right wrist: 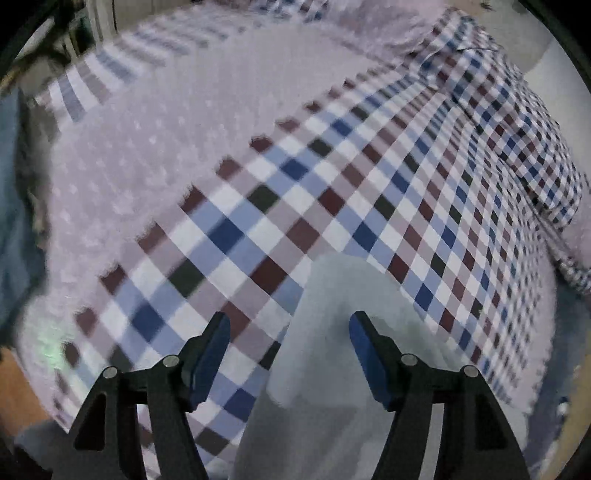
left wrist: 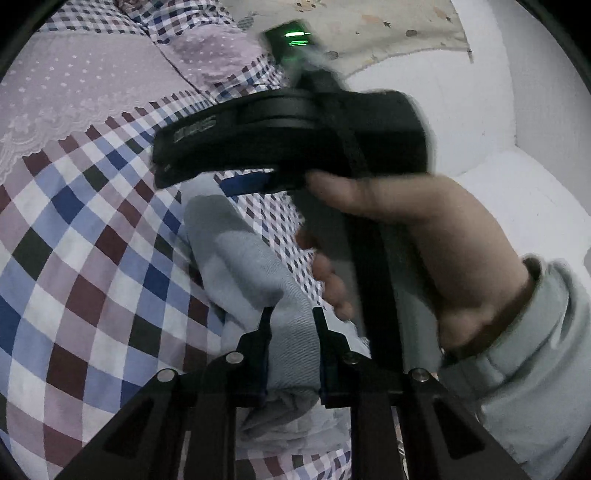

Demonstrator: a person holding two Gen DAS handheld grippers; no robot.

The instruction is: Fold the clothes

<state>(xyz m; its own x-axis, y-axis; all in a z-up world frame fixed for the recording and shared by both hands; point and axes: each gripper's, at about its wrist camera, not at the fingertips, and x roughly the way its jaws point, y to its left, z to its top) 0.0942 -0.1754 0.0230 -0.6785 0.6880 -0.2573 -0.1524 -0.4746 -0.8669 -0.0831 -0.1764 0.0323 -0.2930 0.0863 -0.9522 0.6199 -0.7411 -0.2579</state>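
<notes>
A pale grey-blue garment [left wrist: 255, 266] lies bunched on the checked bedspread [left wrist: 92, 258]. My left gripper [left wrist: 291, 317] is shut on a thick fold of it, with cloth bulging between and below the fingers. Just beyond, a hand [left wrist: 424, 236] holds the right tool's black housing [left wrist: 295, 129] above the garment's far end, motion-blurred. In the right wrist view my right gripper [right wrist: 290, 321] stands open. The same pale garment [right wrist: 332, 291] lies under and between its blue pads [right wrist: 365, 350], and neither pad visibly touches it.
A pink dotted blanket [right wrist: 155, 147] with a lace edge covers the bed's far part. A small-checked pillow or cover [right wrist: 528, 155] lies at the right. A white wall [left wrist: 480, 110] and a patterned hanging cloth [left wrist: 388, 26] bound the bed; a pale sleeve [left wrist: 535, 350] is near.
</notes>
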